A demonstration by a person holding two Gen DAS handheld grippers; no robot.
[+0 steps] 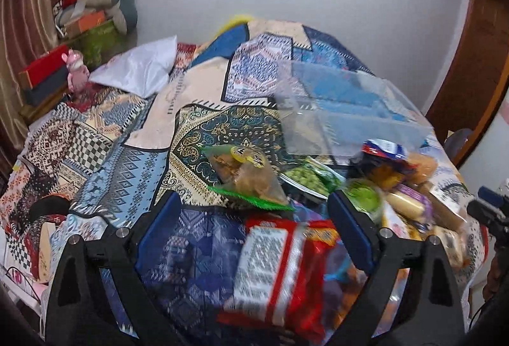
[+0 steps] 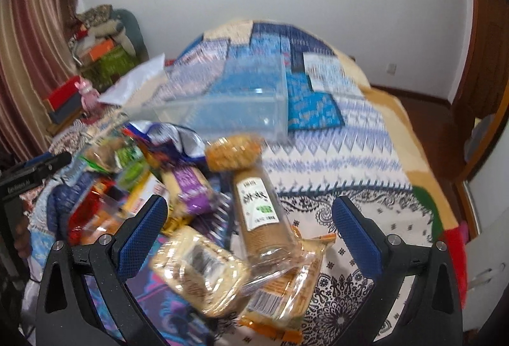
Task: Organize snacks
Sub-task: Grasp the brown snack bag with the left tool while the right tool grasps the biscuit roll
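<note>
A pile of snack packets lies on a patterned bedspread. In the left wrist view my left gripper (image 1: 254, 212) is open above a red and white packet (image 1: 280, 269), with a green-edged bag (image 1: 251, 177) just beyond its fingertips. A clear plastic bin (image 1: 343, 114) stands behind the pile. In the right wrist view my right gripper (image 2: 251, 218) is open over a tall brown biscuit sleeve (image 2: 257, 212), a clear-wrapped pastry pack (image 2: 197, 269) and an orange packet (image 2: 286, 292). The clear bin (image 2: 229, 104) lies further back. Nothing is held.
The bed's right edge drops to a wooden floor (image 2: 423, 117). Boxes and bedding are stacked by the curtain at the left (image 1: 92, 18). A white pillow (image 1: 143, 66) lies at the far left of the bed. The other gripper (image 1: 490, 212) shows at the right edge.
</note>
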